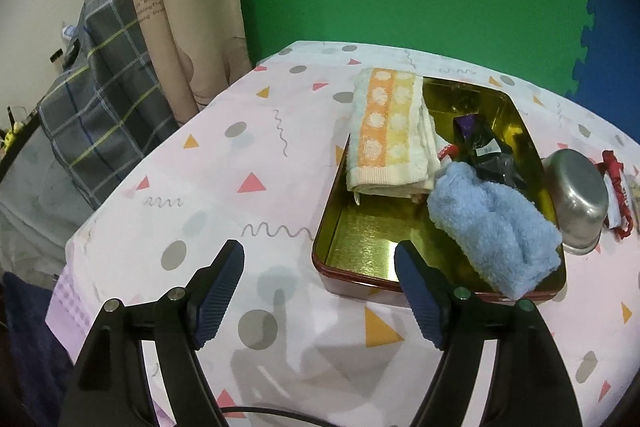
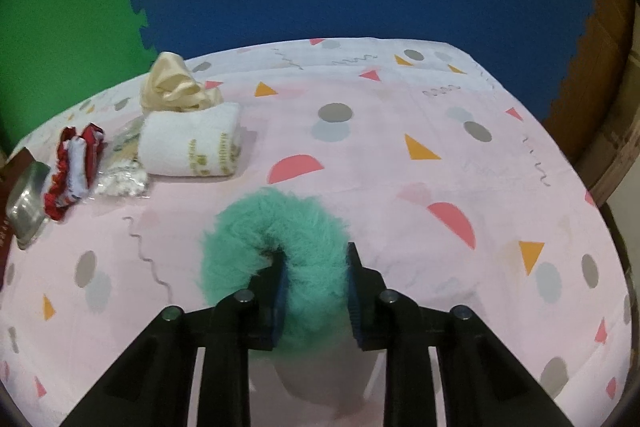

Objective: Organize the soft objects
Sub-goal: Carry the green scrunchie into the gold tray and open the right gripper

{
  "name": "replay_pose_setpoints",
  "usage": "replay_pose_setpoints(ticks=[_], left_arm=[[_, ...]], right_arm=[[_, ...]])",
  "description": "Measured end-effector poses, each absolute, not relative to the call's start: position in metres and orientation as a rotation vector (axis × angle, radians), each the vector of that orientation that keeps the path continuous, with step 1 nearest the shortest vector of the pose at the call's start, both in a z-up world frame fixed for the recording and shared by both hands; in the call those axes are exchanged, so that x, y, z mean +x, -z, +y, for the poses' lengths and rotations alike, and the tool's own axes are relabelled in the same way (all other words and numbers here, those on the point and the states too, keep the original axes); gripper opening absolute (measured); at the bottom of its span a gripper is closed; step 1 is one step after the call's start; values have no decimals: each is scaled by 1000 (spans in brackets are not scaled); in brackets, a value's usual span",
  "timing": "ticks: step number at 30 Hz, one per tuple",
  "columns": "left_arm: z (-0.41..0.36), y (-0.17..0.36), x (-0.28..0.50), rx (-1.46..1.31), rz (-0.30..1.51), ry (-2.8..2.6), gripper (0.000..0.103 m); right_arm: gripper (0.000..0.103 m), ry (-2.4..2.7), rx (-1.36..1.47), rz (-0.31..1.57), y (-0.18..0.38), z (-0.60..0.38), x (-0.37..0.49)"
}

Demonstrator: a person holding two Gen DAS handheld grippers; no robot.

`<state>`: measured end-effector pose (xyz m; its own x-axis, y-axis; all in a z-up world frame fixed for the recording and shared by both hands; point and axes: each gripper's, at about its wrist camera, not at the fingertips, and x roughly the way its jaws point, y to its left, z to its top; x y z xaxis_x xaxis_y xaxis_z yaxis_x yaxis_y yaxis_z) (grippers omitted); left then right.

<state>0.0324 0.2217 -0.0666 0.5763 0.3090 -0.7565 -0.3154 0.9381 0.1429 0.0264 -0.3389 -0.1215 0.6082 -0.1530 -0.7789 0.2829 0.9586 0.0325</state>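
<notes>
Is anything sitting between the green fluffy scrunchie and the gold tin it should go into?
The right gripper grips the green scrunchie. Toward the gold tin lie the red scrunchie and steel bowl. Lifting over them should clear both.

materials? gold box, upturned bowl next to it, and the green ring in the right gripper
Gold box: looks like metal tin, mirror-gold inside, reflections on the floor.
Upturned bowl: likely stainless steel, brushed grey sheen.
Green ring: fluffy faux-fur or plush fabric, long fuzzy pile; the right gripper fingers squeeze it.
</notes>
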Motion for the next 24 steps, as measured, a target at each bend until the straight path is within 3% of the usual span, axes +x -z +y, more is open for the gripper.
replay_pose_setpoints(ticks=[11, 24], left_arm=[[226, 66, 33, -19, 882, -371, 78], [240, 68, 34, -58, 893, -401, 79]], right_arm=[[24, 147, 144, 851, 96, -293, 23], [24, -131, 57, 828, 59, -172, 44]])
